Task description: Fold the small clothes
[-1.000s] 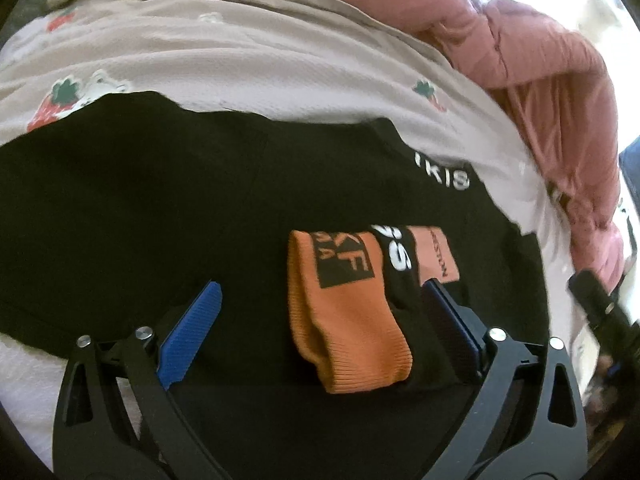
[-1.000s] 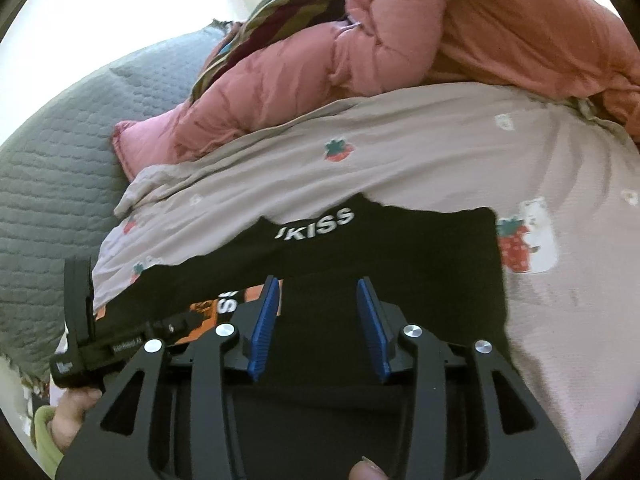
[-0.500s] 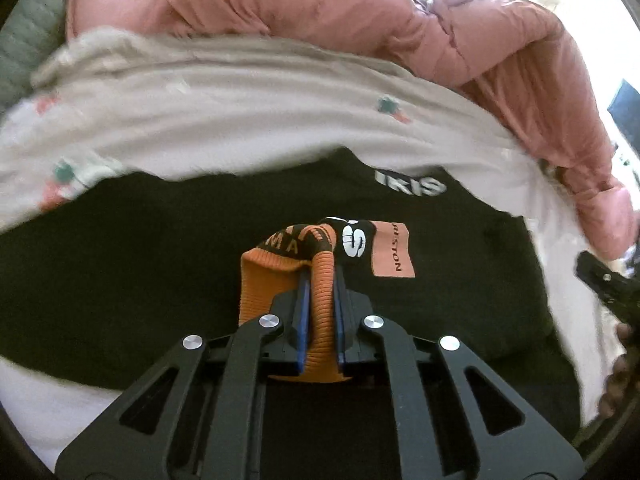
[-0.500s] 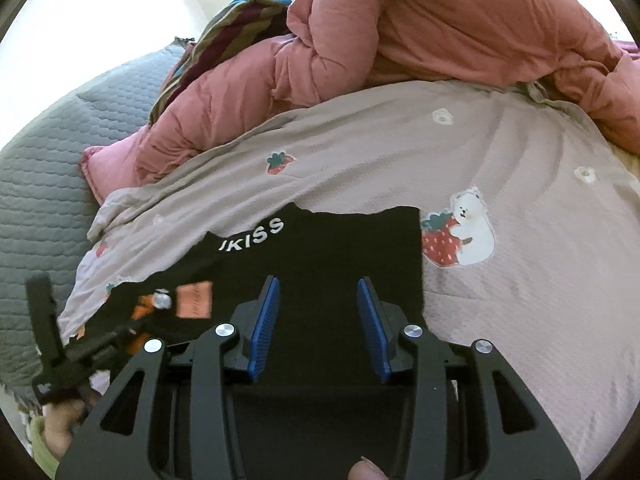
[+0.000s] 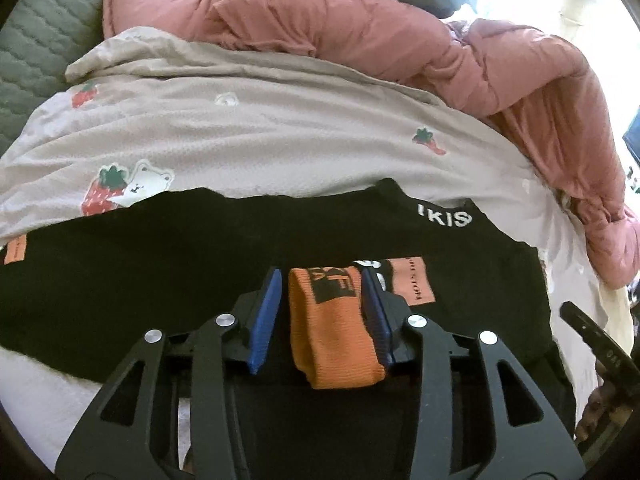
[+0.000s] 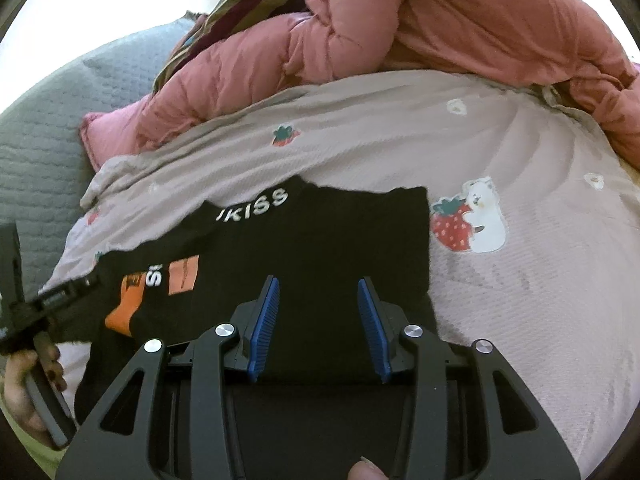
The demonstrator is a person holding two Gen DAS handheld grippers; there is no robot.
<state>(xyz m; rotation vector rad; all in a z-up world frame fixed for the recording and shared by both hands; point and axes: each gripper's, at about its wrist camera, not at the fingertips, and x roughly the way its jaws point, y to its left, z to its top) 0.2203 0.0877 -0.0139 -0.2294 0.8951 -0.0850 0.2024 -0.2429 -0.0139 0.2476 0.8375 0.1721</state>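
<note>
Your left gripper (image 5: 320, 312) hangs over the orange sock cuff (image 5: 334, 332), which lies on the black garment (image 5: 160, 276) spread across the strawberry-print sheet (image 5: 280, 136). Its jaws are opening: the cuff sits between the blue pads (image 5: 264, 316), the right pad looks to brush it, the left stands clear, so nothing is clamped. Your right gripper (image 6: 318, 324) hovers over the black garment's near right part with its jaws apart and only cloth below them, not pinched.

If you mean to fold the sock, let the cuff drop free fully before you lift away, or the ribbing may drag on the pad and undo the fold. Then take the cuff's near end squarely, both layers together, and lay it toward the orange label (image 5: 412, 284).

The garment's right edge (image 6: 426, 248) is just beside the bear print, with bare sheet beyond it for the right hand. The pink quilt (image 5: 400, 40) is bunched along the far side, well apart from the sock.
</note>
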